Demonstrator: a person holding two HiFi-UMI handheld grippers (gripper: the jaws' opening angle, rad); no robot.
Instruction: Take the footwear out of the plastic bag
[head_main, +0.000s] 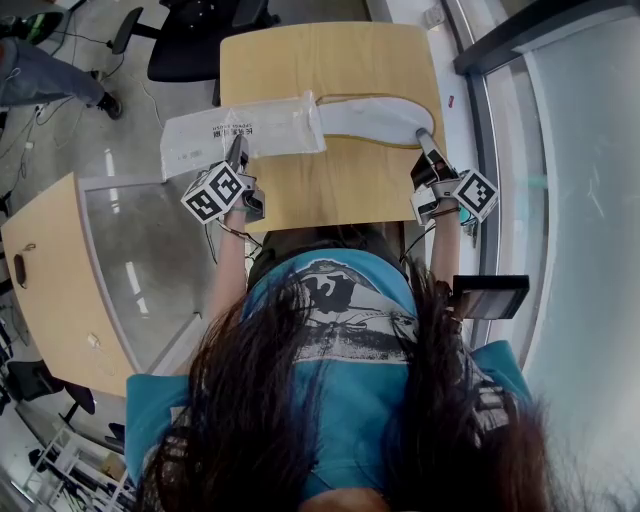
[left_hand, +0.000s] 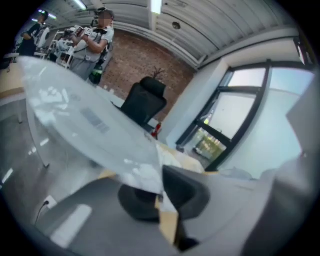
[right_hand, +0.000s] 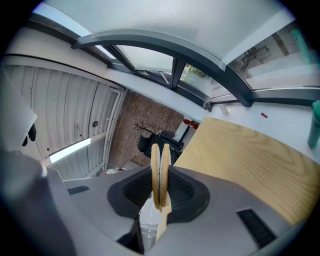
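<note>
While both grippers grip, the footwear (head_main: 375, 118) lies partly out of the bag (head_main: 240, 128).
At centre-left of the head view the left gripper (head_main: 239, 148) is clamped fully shut on the bag's film. At right, the right gripper (head_main: 425, 136) pinches the flat white footwear's end, its other end inside the bag mouth on the table (head_main: 330, 60). Best pull rightward, low and level, while anchoring the bag so the film doesn't drag along.
</note>
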